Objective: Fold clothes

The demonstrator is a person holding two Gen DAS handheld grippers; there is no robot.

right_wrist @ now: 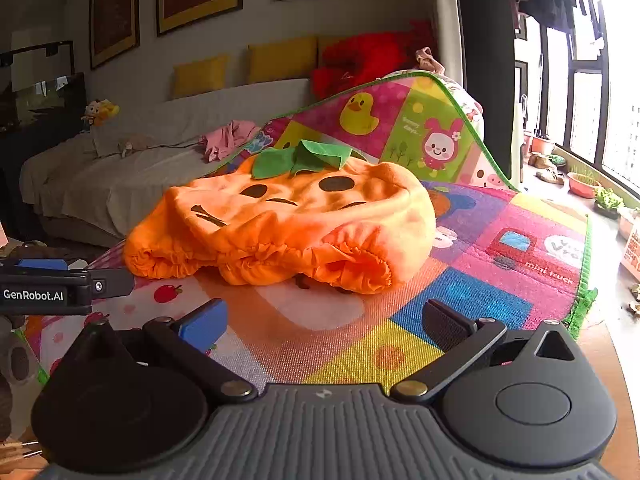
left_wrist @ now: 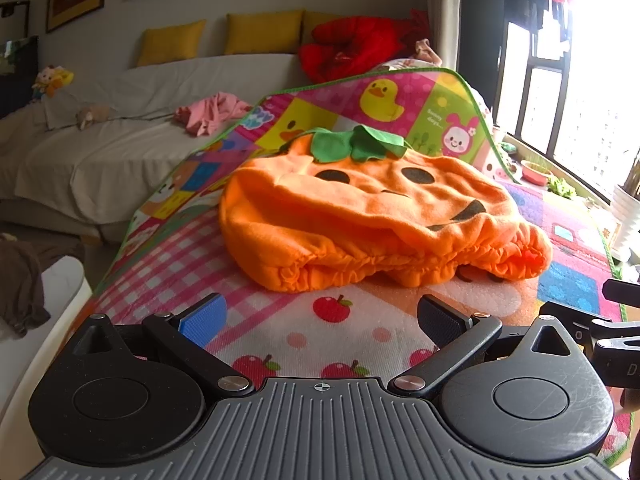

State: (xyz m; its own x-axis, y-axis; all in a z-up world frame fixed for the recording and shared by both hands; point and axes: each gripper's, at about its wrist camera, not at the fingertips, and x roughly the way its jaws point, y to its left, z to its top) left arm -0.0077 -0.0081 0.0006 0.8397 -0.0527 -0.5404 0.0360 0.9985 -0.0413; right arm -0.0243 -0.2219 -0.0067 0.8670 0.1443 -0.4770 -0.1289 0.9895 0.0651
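"GenRobot.AI" white on black body of left gripper (right_wrist: 48, 294), near left | "mini truck" on play mat (right_wrist: 552, 272), right, below truck picture | other mat lettering and far-right sign unreadable

Strong daylight pours in from the tall black-framed window (left_wrist: 576, 80) on the right, blown out to white glare in both views. The orange fleece pumpkin costume (right_wrist: 288, 224) is brightly lit and sharp. The far wall is dimmer and softer, and straight lines bow at the fisheye edges.
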